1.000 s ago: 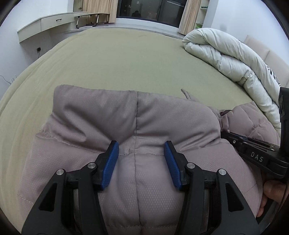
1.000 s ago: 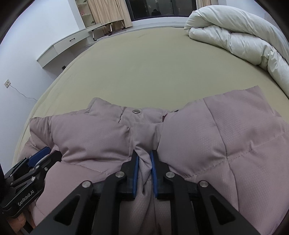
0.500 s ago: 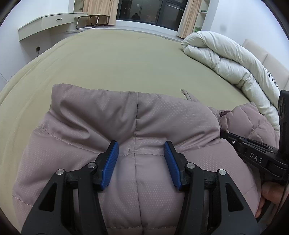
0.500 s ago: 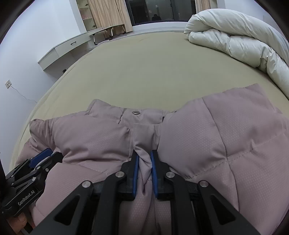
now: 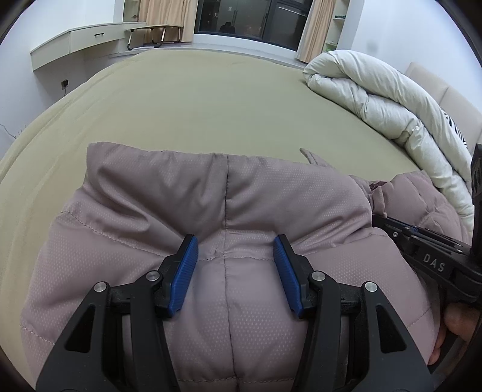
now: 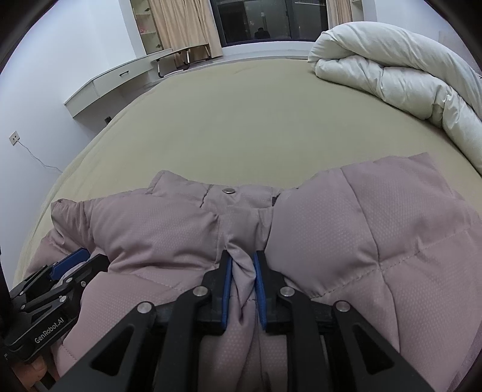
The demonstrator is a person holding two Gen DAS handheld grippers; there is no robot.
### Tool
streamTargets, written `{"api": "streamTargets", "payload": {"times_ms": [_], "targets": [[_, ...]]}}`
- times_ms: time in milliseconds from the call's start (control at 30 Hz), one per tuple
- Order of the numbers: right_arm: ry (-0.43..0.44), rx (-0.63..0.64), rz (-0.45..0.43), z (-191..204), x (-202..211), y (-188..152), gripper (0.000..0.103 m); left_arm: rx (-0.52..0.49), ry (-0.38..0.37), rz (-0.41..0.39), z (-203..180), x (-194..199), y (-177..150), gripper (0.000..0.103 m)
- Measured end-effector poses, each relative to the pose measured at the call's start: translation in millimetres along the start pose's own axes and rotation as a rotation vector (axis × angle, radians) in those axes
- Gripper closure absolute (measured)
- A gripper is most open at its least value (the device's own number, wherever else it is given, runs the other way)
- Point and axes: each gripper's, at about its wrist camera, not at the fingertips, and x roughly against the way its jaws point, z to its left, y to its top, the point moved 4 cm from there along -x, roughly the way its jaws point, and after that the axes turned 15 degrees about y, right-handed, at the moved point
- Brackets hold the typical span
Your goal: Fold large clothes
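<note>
A mauve padded jacket (image 5: 168, 205) is held up over the olive bed sheet (image 5: 195, 99). My left gripper (image 5: 235, 250) has its blue pads set wide around a thick bulge of the jacket by a seam. My right gripper (image 6: 242, 262) is shut on a pinched fold of the jacket (image 6: 346, 229) just below the collar with its metal snap (image 6: 228, 190). Each gripper shows at the edge of the other's view: the right one (image 5: 391, 224) and the left one (image 6: 75, 259). The jacket's lower part is hidden below both views.
A rolled white duvet (image 5: 376, 99) lies at the far right of the bed, also in the right wrist view (image 6: 391, 75). A wall desk (image 5: 75, 39) and a dark window (image 5: 250, 21) stand beyond the bed. A headboard (image 5: 446, 93) is at the right.
Both grippers have lifted and tilted a little with the jacket; more of the room's far side shows. Their hold on the jacket is unchanged.
</note>
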Motion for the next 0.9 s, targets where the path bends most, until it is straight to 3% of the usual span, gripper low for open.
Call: {"api": "streamTargets", "payload": {"times_ms": [33,100,133,167,267,333,367,400,600,900], "targets": [[0.018,-0.016,-0.002,2,9,1,0.080,0.001,-0.001,0.005,2,6,1,0.052],[0.103,-0.053,-0.028,4,40,1,0.053,0.000,0.010,-0.006,6,27,1,0.052],[0.133,-0.057,-0.068,2,58,2,0.041,0.000,0.011,-0.027,8,41,-2,0.052],[0.122,-0.048,-0.130,-2,83,1,0.036,-0.007,0.009,-0.045,8,53,-4,0.052],[0.024,-0.032,-0.218,-26,137,-5,0.036,-0.042,0.040,-0.104,10,81,-17,0.052],[-0.042,-0.070,-0.157,-53,139,-12,0.038,-0.057,0.058,-0.086,12,74,-22,0.052],[-0.071,-0.105,-0.104,-69,132,-19,0.049,-0.050,0.054,-0.074,13,70,-22,0.052],[-0.087,-0.131,-0.051,-83,123,-25,0.054,-0.033,0.052,-0.062,15,65,-21,0.052],[-0.137,-0.090,-0.045,-106,90,-43,0.056,-0.028,0.062,-0.055,13,46,-18,0.051],[-0.114,-0.136,-0.100,-131,85,-52,0.056,0.014,-0.001,-0.042,26,22,-22,0.051]]}}
